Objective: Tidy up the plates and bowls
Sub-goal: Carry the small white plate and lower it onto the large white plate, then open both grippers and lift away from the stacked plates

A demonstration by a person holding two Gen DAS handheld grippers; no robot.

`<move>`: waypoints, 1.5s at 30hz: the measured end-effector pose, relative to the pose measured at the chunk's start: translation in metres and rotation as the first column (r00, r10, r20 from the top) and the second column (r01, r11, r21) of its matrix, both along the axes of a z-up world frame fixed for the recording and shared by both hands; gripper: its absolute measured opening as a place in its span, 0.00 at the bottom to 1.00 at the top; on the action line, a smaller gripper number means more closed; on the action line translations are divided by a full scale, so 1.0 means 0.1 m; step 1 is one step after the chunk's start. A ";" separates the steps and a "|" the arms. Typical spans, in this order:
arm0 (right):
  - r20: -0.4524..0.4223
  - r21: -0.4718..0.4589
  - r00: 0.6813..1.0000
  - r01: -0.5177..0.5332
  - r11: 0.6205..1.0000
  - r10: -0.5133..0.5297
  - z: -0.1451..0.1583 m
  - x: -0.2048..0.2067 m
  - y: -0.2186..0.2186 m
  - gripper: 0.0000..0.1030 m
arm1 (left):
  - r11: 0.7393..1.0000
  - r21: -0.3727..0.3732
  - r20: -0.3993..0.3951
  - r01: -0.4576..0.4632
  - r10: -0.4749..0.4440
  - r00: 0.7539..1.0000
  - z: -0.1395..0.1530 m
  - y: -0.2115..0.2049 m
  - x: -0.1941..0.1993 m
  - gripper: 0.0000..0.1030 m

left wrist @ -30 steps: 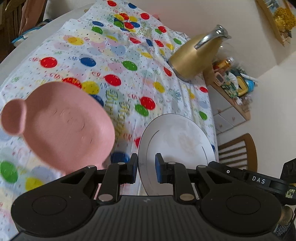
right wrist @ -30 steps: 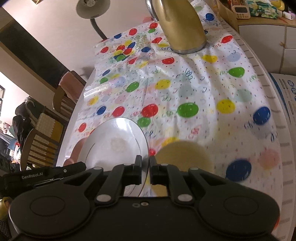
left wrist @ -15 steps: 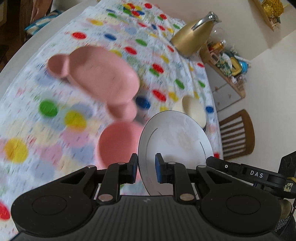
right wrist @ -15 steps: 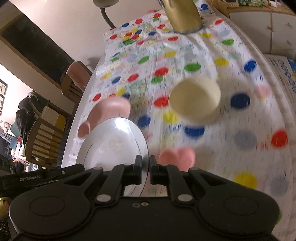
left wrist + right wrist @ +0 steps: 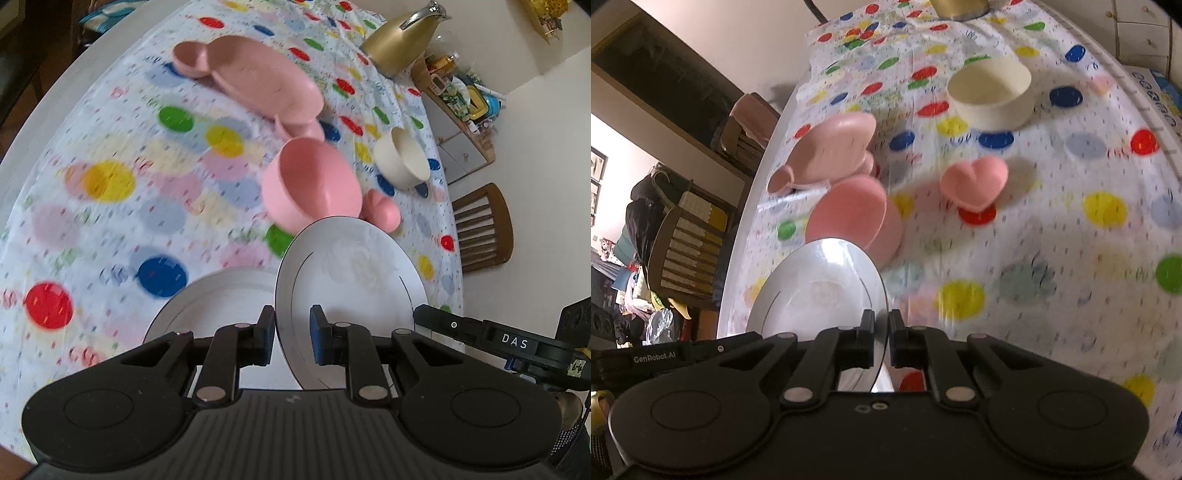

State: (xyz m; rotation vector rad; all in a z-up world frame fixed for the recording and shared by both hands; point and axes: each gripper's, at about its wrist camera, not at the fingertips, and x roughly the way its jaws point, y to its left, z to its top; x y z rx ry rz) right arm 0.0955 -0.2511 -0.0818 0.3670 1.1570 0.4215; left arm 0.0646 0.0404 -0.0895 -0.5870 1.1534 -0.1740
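While both grippers carry one white plate (image 5: 354,273) between them, sorting looks barely begun.

Left gripper (image 5: 292,334) is clenched on the plate's left rim and right gripper (image 5: 882,332) is pinched tight on its right rim, so the plate hangs above the surface (image 5: 110,229), just over a second white plate (image 5: 221,299) lying flat below; stacking it there is probably the step in hand. Still loose on the dotted cloth are the pink bowl (image 5: 314,184), the cream bowl (image 5: 402,157), the small heart-shaped dish (image 5: 975,179) and the pink eared plate (image 5: 255,74), each apart and none yet nested or stacked.
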 end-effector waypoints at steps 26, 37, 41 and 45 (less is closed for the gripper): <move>-0.095 -0.025 0.995 0.011 1.000 -0.014 -0.59 -0.60 0.36 0.07 | 0.998 0.057 -0.102 0.011 -0.005 0.995 -0.59 0.23 -0.52 0.18; -0.115 -0.028 0.993 0.019 0.999 -0.022 -0.68 -0.60 0.39 0.07 | 0.999 0.042 -0.114 -0.005 0.009 0.993 -0.68 0.28 -0.53 0.18; -0.121 -0.034 0.992 0.024 0.999 -0.028 -0.70 -0.60 0.41 0.07 | 0.999 0.035 -0.113 -0.010 0.013 0.994 -0.69 0.30 -0.53 0.18; -0.134 -0.039 0.990 0.033 0.999 -0.038 -0.73 -0.59 0.41 0.07 | 1.000 0.022 -0.113 -0.016 0.018 0.993 -0.70 0.32 -0.52 0.18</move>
